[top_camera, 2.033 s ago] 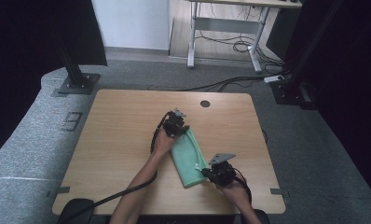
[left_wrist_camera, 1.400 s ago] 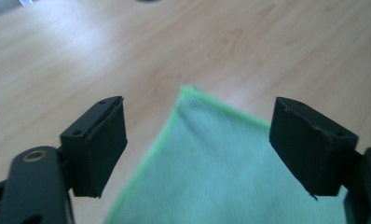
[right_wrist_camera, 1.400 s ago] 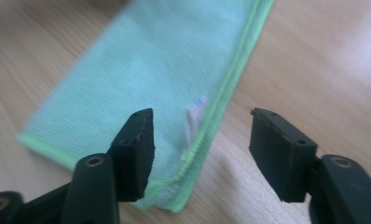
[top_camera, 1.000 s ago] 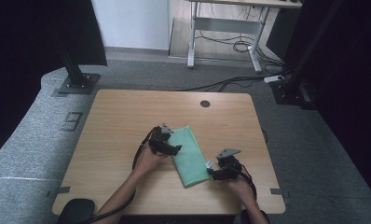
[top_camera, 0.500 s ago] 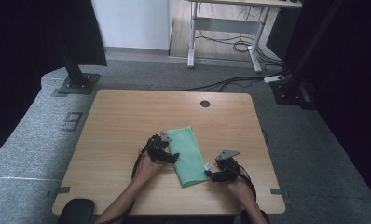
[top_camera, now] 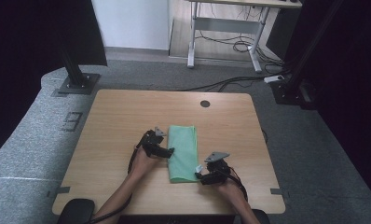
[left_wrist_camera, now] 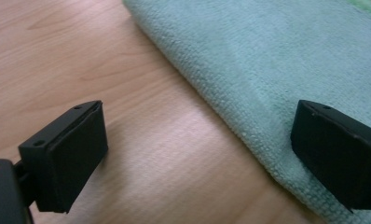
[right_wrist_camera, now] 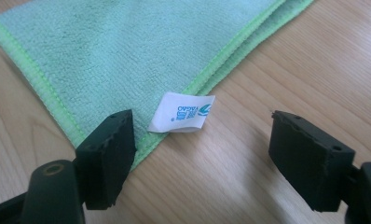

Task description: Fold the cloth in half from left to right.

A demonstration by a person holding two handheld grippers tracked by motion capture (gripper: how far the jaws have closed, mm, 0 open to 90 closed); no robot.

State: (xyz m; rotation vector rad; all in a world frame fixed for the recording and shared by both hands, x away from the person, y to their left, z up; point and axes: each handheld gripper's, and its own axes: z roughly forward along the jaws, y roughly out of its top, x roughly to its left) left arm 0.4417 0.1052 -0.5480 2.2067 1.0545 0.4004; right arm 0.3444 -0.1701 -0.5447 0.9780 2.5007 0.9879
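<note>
Green microfibre cloth (top_camera: 183, 151) now lies folded flat; left gripper (top_camera: 167, 151) and right gripper (top_camera: 199, 175), jaws spread, have released it—fold apparently complete.

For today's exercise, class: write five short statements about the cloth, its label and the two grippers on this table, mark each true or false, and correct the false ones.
1. The green cloth lies folded flat on the table. True.
2. The left gripper is clamped on the cloth. False: its jaws are open, one over the cloth's folded edge.
3. A white label sticks out at a cloth corner. True.
4. The right gripper holds the label. False: its jaws are open around it.
5. The cloth is red. False: green.
</note>
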